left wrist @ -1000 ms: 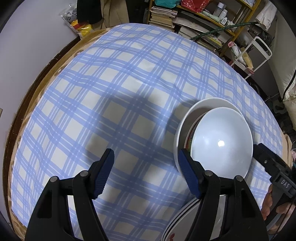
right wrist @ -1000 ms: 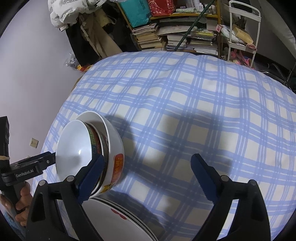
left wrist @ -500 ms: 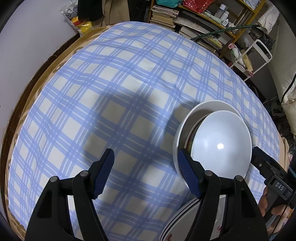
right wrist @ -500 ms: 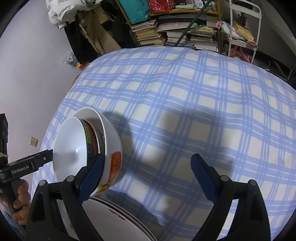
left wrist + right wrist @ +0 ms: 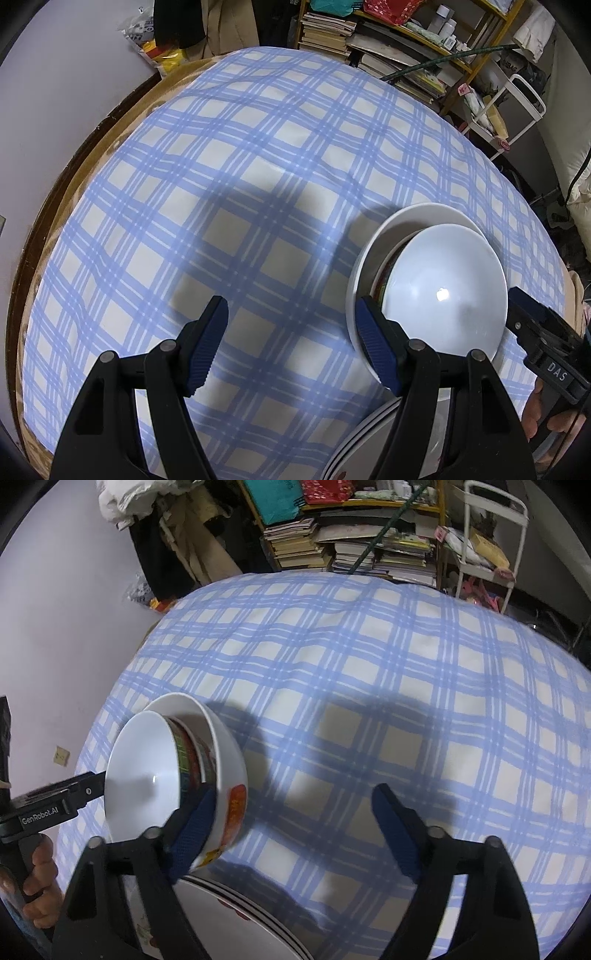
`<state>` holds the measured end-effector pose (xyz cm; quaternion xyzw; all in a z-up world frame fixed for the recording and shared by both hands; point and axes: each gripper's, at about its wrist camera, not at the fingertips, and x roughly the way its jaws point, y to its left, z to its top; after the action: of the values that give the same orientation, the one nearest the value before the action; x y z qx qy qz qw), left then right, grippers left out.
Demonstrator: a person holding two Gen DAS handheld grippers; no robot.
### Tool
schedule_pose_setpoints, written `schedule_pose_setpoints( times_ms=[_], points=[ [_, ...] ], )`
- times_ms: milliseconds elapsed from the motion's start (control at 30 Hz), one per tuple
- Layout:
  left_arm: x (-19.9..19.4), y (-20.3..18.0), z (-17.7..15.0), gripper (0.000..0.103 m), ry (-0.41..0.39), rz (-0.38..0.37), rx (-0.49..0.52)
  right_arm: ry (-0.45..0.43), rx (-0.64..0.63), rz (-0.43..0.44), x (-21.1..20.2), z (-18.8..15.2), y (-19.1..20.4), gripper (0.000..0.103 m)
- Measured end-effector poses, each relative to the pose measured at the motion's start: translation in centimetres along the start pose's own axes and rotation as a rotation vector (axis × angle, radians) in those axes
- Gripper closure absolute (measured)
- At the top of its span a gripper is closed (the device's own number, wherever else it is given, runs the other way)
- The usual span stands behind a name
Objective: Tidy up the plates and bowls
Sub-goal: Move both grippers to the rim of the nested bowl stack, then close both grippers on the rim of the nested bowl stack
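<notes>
Behind bowl stack [image 5: 436,295], plates [image 5: 236,915] half-hidden

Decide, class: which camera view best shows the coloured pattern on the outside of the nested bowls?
The right wrist view: the nested bowls show their side, with orange print on the outer wall. The left wrist view looks into the bowls, showing mostly white interior.

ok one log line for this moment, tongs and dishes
left tongs: open, empty | right tongs: open, empty | nested bowls: between both tongs | plate stack: under bowls | checked cloth

Cluttered home room: checked tablecloth [image 5: 258,206], crammed bookshelf [image 5: 354,535].
</notes>
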<state>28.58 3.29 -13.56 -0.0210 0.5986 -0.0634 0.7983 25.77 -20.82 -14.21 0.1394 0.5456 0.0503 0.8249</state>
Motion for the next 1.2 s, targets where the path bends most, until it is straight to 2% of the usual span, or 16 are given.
schedule_pose_setpoints(
  times_ms=[67,100,167,233,367,433,533,900,1200],
  points=[
    [0.0,-0.1,0.0,0.032,-0.002,0.004,0.008,0.016,-0.005,0.005,0.1,0.2,0.4,0.036],
    [-0.1,-0.2,0.1,0.034,-0.005,0.002,0.02,0.025,-0.001,0.012,0.2,0.2,0.4,0.039],
    [-0.1,-0.5,0.2,0.045,-0.007,-0.022,0.034,0.047,0.023,0.04,0.4,0.4,0.2,0.052],
    [-0.2,-0.9,0.3,0.061,-0.003,-0.056,0.042,0.068,0.029,0.061,0.5,0.6,0.5,0.061],
    [-0.2,-1.5,0.5,0.072,-0.004,-0.071,0.058,0.097,-0.032,0.042,0.5,0.8,2.1,0.085],
    [-0.1,-1.5,0.7,0.076,0.0,-0.084,0.048,0.114,-0.03,0.027,0.7,1.0,2.6,0.089],
    [0.2,-1.4,1.0,0.084,0.021,-0.123,0.038,0.132,-0.018,0.015,0.8,1.2,3.0,0.09],
    [0.8,-1.6,1.4,0.085,0.053,-0.115,0.039,0.178,0.027,0.002,1.2,1.7,3.1,0.092],
    [1.4,-1.6,1.2,0.085,0.044,-0.12,0.031,0.192,0.025,-0.023,1.6,1.8,3.5,0.092]
  ],
)
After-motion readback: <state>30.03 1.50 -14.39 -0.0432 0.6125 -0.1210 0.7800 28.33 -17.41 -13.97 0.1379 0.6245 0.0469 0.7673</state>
